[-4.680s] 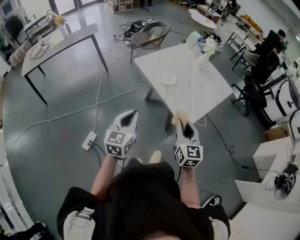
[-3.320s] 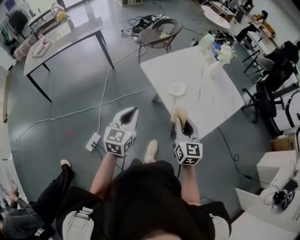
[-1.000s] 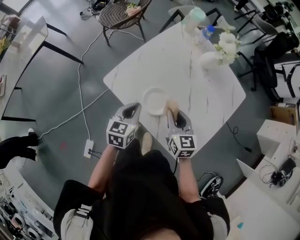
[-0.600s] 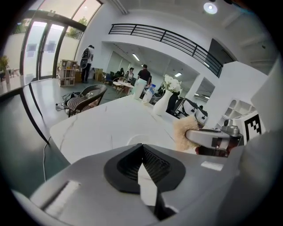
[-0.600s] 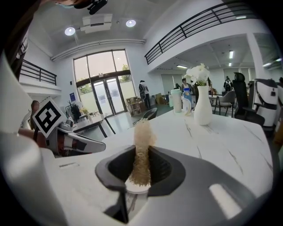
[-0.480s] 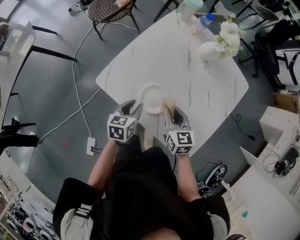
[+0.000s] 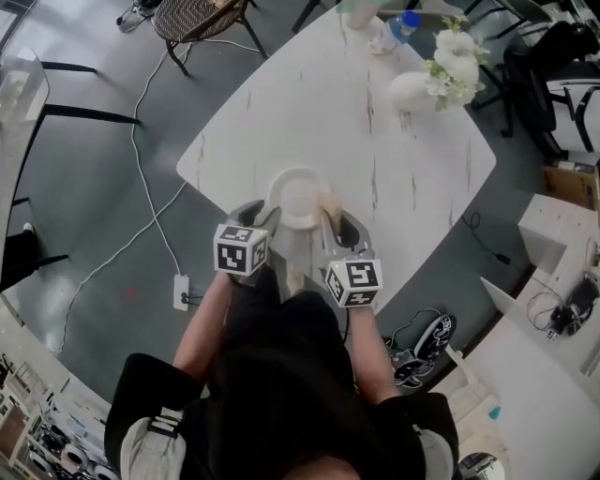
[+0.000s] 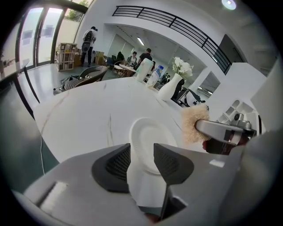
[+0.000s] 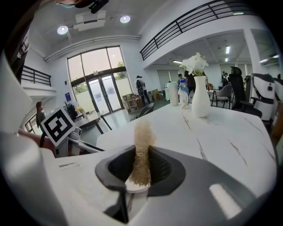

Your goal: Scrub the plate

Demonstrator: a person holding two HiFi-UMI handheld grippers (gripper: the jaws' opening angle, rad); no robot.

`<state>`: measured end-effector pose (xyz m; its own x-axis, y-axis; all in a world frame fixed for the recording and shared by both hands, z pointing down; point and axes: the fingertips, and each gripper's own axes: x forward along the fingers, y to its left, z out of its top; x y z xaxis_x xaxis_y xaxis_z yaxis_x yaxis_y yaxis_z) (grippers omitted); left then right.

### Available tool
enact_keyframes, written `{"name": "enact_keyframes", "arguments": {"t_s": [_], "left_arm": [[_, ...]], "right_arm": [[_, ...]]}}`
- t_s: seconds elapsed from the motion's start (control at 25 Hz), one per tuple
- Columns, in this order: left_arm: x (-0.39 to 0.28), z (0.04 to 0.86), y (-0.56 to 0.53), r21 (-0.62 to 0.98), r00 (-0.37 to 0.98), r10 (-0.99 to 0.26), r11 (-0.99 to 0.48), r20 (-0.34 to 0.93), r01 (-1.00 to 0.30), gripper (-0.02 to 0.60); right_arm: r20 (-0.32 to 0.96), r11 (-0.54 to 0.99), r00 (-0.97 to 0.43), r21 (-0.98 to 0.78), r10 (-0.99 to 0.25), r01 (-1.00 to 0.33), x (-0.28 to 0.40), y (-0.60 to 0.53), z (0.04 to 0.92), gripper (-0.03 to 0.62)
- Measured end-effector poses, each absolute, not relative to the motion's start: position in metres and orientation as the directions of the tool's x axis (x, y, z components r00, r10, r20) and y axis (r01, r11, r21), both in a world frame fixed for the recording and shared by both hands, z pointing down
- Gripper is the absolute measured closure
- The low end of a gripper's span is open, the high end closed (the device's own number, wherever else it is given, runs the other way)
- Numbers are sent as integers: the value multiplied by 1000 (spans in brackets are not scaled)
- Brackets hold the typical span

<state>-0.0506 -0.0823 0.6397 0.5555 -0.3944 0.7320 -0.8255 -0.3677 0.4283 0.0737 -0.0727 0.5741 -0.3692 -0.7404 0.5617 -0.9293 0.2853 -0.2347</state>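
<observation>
Now you stand at the near corner of a white desk (image 7: 375,141) with both claws reaching over its edge. The plate (image 7: 298,199) lies flat on the desk near that corner, just ahead of both.

Your left claw (image 8: 141,154) is spread, and its jaws have just been opening. In the left gripper view the plate's near rim lines up with the gap between them, but the pads do not press on it. This looks like a reach to pin the plate by its rim so that it won't slide under the scrubbing.

Your right claw (image 9: 140,165) is pinching a tan, fibrous scrubber (image 9: 141,145). The scrubber stands on edge between the pads, and its free end sticks out past the tips. Held that way, the loose end can be dragged across the plate while the claw stays off it. From the head view the scrubber sits at the plate's right rim; whether it touches, you cannot tell.

Count: one plate, one scrubber, two claws. At the desk's far side stand one white vase (image 7: 412,92) of white flowers and one bottle (image 7: 398,26), well apart from the plate. One wicker chair (image 7: 192,14) stands on the floor beyond.
</observation>
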Motion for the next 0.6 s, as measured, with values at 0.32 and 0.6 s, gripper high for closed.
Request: {"name": "enact_keyframes", "arguments": {"t_s": [0.32,0.6], "left_arm": [[-44,651,-81,441,565,-353,-374,746,-816,443],[-45,658,-81,439,552,-353,-354,755,-826,448]], "right_arm": [[578,268,-364,-247,-731,-931,74,-75,587,520],[582,271,-369,-252,-725,-929,72,-76,590,520]]}}
